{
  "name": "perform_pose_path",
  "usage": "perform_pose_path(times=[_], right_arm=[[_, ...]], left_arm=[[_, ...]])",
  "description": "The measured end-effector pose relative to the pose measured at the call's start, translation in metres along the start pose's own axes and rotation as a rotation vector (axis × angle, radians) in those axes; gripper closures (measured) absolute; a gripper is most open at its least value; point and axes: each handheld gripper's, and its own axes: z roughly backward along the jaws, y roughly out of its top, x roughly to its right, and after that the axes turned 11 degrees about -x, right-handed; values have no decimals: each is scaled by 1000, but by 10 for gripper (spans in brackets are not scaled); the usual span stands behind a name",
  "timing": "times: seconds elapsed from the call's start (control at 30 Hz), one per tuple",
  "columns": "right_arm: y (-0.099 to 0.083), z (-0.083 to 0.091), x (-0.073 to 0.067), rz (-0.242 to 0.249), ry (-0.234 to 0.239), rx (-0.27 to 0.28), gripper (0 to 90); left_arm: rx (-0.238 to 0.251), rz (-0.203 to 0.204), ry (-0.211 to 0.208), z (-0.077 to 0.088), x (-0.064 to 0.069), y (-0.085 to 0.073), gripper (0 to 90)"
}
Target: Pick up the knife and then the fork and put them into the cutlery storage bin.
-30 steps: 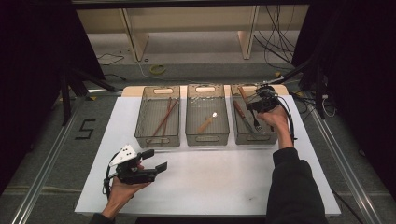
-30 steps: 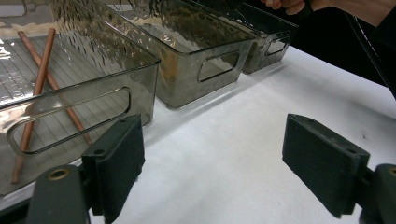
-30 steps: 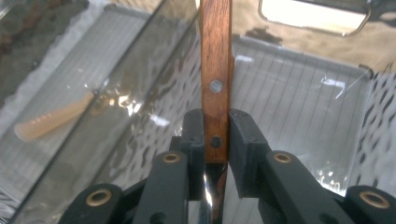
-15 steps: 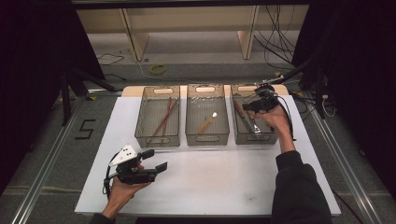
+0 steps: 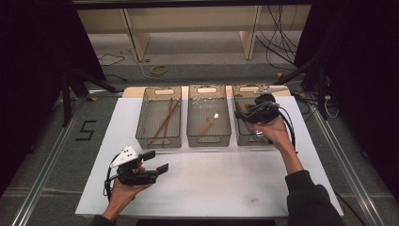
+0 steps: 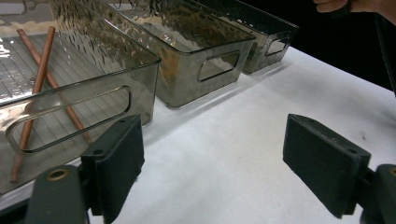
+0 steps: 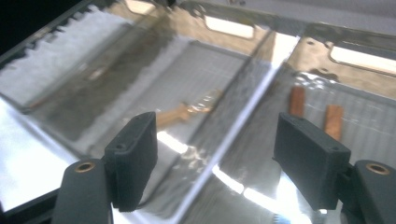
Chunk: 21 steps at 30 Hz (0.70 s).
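Nearest me, lower left of the high view, my left gripper (image 5: 155,161) sits over the white table (image 5: 211,188) just as it did a second ago, jaws wide apart with nothing between them. Its own view shows bare tabletop between the pads (image 6: 116,163).

The change is at the upper right. My right gripper (image 5: 244,114) has just been opening: a second ago the jaws were together, now they stand well apart and empty. It has also pulled back towards me from the far end of the right bin (image 5: 256,141) and now hangs over that bin's left wall. In the right gripper view, two short brown pieces (image 7: 334,121) lie on the bin floor past the right-hand pad (image 7: 308,158). I judge that whatever I carried has been let go in there, so this drop looks finished and the hand is free for the next pick. I can't tell which piece was the one released.

Further left, the middle bin (image 5: 208,140) holds a wooden spoon (image 5: 208,125), and the left bin (image 5: 157,141) holds crossed chopsticks (image 5: 167,117). The bin walls are the only obstacle: I should lift clear of them before moving sideways.

Beyond the table, cables (image 5: 277,42) and a yellow tape roll (image 5: 159,69) lie on the floor, well apart from the work.
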Motion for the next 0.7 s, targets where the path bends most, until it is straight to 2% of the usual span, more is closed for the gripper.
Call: perform_pose_path(times=[0.17, 0.27, 0.43, 0.7], right_arm=[[-15, 8, -21, 40, 34, 39, 298], [-21, 10, -29, 53, 37, 54, 294], [-28, 14, -38, 58, 73, 73, 292], [-38, 17, -46, 57, 99, 94, 286]], left_arm=[[-1, 0, -1, -1, 0, 0, 198], [0, 1, 0, 0, 0, 0, 197], [4, 6, -2, 0, 0, 0, 197], [4, 7, -4, 0, 0, 0, 197]])
